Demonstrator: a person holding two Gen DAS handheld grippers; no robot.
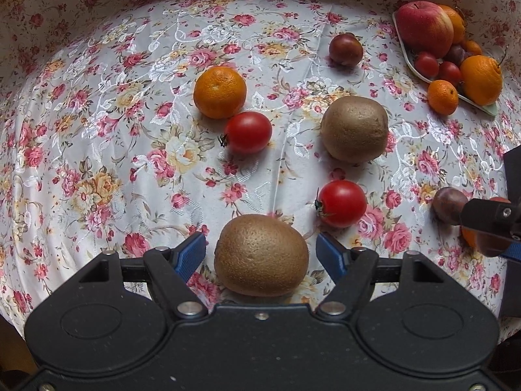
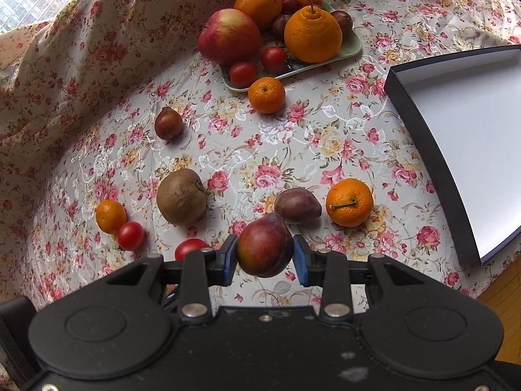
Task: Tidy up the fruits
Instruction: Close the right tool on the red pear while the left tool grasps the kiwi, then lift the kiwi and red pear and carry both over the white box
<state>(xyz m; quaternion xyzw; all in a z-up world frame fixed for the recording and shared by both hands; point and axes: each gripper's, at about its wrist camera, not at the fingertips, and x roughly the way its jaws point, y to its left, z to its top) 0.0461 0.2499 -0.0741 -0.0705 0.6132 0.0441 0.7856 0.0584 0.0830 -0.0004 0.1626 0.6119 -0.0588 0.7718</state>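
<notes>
Progress: fruit is piling up on the green plate [image 2: 353, 47] (apple [image 2: 229, 36], oranges, cherry tomatoes), while the dark box lid [image 2: 456, 150] is sitting bare
Right gripper [image 2: 265, 257]: pads are pinching a reddish plum [image 2: 264, 249] clear of the floral tablecloth [image 2: 293, 143]
Left gripper [image 1: 260, 252]: jaws are standing wide around the near kiwi [image 1: 261, 254], not yet touching it
Remaining: second kiwi [image 1: 354, 129], mandarins, tomatoes and plums are lying loose on the cloth, so I judge the task roughly half done
</notes>
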